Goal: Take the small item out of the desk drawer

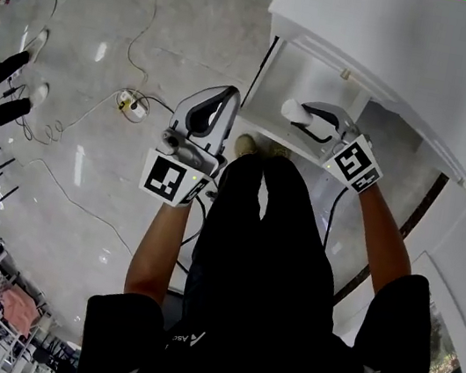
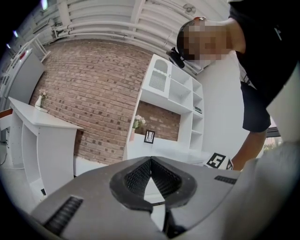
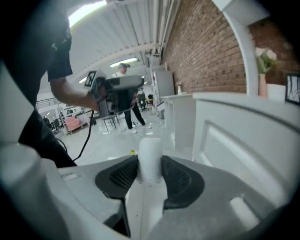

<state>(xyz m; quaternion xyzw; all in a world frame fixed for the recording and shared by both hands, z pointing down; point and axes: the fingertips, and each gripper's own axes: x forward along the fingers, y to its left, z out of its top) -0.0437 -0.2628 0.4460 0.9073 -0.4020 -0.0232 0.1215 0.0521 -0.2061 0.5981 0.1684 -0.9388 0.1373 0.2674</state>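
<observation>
In the head view my right gripper [image 1: 309, 117] is shut on a small white cylindrical item [image 1: 293, 110], holding it over the open white drawer [image 1: 302, 70] under the desk top [image 1: 419, 44]. The right gripper view shows the item [image 3: 150, 149] upright between the dark pads [image 3: 178, 177] of that gripper [image 3: 150, 165], with the drawer's white panel [image 3: 243, 140] to the right. My left gripper [image 1: 228, 94] hangs left of the drawer, over the floor. Its jaws [image 2: 150, 160] meet at the tips with nothing between them.
Cables and a power strip [image 1: 131, 103] lie on the marble floor [image 1: 111, 17]. Another person's shoes [image 1: 39, 44] show at the far left. A white shelf unit [image 2: 173, 89] and a white counter [image 2: 42, 122] stand before a brick wall [image 2: 93, 89].
</observation>
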